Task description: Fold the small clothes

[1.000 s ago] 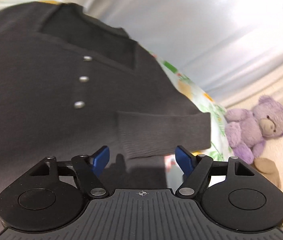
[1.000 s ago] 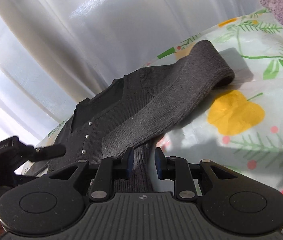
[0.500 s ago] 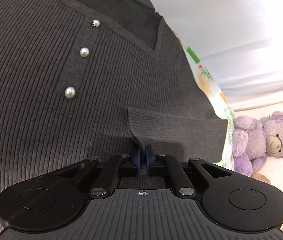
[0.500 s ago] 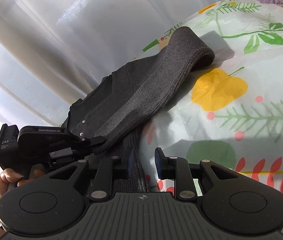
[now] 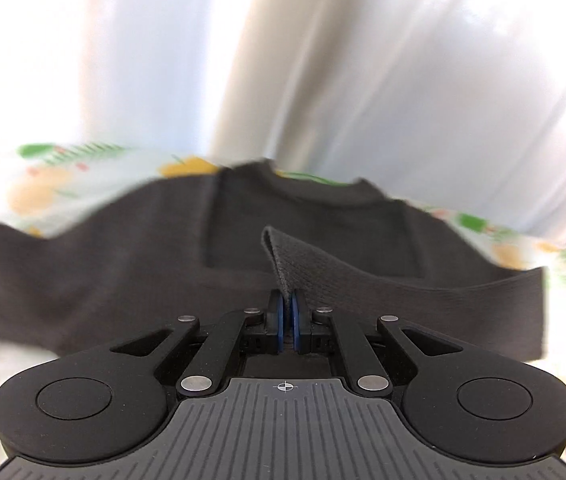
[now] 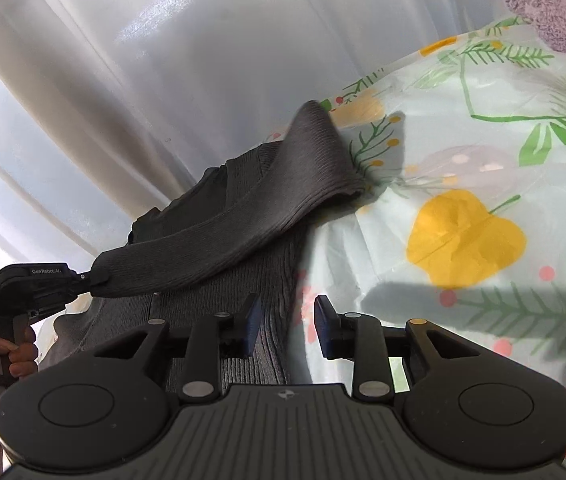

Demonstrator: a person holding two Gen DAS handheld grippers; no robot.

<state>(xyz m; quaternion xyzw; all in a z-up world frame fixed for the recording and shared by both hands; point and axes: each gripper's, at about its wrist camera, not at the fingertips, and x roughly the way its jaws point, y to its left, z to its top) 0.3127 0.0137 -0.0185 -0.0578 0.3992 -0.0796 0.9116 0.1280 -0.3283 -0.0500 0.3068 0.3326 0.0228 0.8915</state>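
Dark grey sweater (image 5: 123, 264) flat on floral sheet (image 6: 463, 208), left gripper (image 5: 287, 312) clamped on sleeve cuff (image 5: 283, 268), sleeve (image 6: 243, 216) lifted across sweater body, right gripper (image 6: 287, 316) jaws apart holding nothing at sweater's lower edge, purple plush (image 6: 555, 4) beyond sheet

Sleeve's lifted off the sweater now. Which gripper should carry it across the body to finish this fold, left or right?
Left, probably. The left gripper is already shut on the sleeve cuff, holding it raised over the dark sweater. The right gripper is open, holding nothing, low at the sweater's side edge by the floral cloth.
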